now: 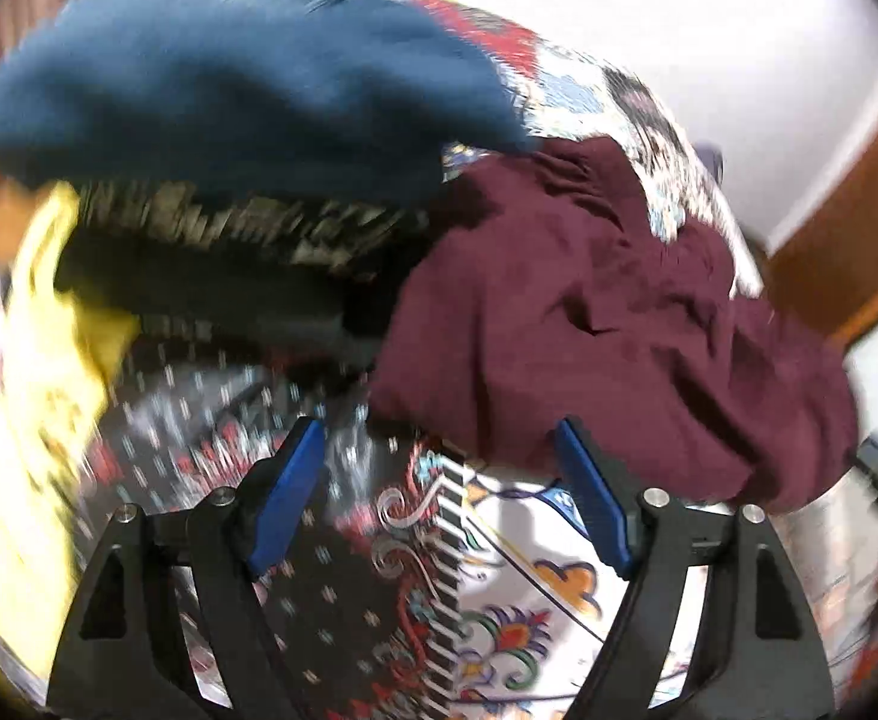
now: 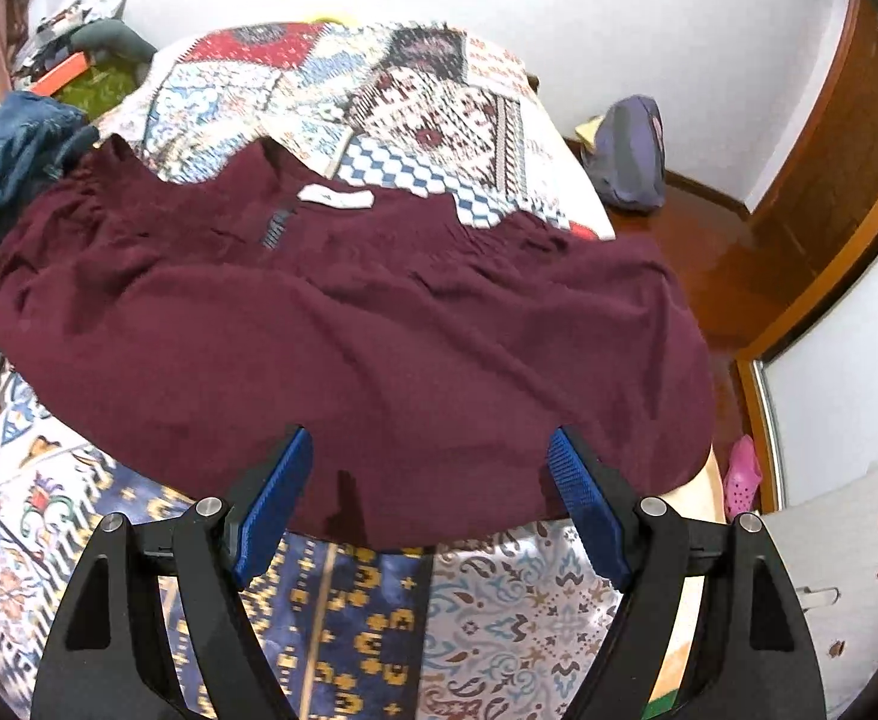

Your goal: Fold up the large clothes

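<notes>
A large maroon garment lies spread on a patchwork bedspread, a white neck label at its far edge. My right gripper hovers over the garment's near hem, jaws wide apart, nothing between the blue pads. In the left wrist view the same maroon garment lies crumpled to the right, beside a pile of other clothes. My left gripper stands open above the bedspread near the maroon edge, holding nothing. That view is blurred.
A pile holds a blue garment, a dark patterned one and a yellow one. Denim lies at the bed's left. A grey bag sits on the wooden floor right of the bed, near a pink shoe.
</notes>
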`<state>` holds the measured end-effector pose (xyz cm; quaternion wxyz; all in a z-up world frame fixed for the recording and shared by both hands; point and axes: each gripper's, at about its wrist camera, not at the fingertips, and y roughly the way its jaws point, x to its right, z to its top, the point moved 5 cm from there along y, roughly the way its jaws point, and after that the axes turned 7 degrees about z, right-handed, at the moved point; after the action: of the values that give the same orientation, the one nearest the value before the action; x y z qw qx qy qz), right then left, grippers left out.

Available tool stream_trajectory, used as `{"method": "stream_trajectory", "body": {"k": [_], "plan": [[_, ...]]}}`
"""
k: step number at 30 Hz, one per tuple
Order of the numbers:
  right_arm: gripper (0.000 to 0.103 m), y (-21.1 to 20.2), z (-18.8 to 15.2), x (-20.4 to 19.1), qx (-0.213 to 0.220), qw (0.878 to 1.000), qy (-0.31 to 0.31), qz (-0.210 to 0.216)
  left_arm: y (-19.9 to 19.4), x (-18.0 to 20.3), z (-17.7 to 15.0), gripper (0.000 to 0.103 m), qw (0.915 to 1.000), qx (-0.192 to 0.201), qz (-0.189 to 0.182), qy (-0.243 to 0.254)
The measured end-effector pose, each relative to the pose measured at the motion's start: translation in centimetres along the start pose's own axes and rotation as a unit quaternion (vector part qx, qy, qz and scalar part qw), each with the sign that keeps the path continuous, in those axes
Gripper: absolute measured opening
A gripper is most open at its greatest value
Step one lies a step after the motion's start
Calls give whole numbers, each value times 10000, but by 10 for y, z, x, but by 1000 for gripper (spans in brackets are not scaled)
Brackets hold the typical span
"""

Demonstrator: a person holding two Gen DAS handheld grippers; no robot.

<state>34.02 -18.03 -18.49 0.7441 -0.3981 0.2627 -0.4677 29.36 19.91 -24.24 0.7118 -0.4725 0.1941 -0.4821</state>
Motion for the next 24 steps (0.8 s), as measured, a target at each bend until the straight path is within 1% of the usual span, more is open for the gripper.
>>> {"method": "stream_trajectory", "body": {"k": [2, 3, 7, 10, 13, 15, 17, 19, 20, 22, 24], "plan": [[78, -6, 5, -8, 106, 9999, -70, 44, -3, -7, -3, 78, 9990, -103, -292, -318], [78, -9, 9, -13, 172, 9998, -106, 82, -4, -7, -4, 78, 9983, -124, -404, -394], [78, -17, 20, -27, 361, 9990, -142, 225, -3, 14, -10, 79, 9915, -370, -1128, -523], [78, -17, 28, -37, 438, 9984, -95, 359, 13, 36, -12, 79, 9811, -654, -1693, -665], [78, -11, 31, -46, 425, 9980, -60, 473, 29, 47, -12, 79, 9718, -905, -1988, -892], [78, -6, 33, -50, 400, 9978, -48, 531, 43, 52, -13, 79, 9626, -1099, -2190, -1159], [78, -1, 34, -54, 362, 9977, -35, 566, 57, 53, -13, 79, 9538, -1206, -2353, -1426], [78, 1, 34, -55, 339, 9978, -20, 567, 66, 53, -10, 79, 9497, -1131, -2432, -1614], [78, 4, 35, -56, 321, 9978, -10, 573, 67, 53, -9, 79, 9497, -1087, -2424, -1660], [78, 6, 35, -56, 306, 9976, 25, 617, 74, 56, -1, 79, 9522, -991, -2308, -1740], [78, 10, 36, -55, 265, 9974, 87, 670, 81, 58, 8, 82, 9540, -941, -2194, -1813]]}}
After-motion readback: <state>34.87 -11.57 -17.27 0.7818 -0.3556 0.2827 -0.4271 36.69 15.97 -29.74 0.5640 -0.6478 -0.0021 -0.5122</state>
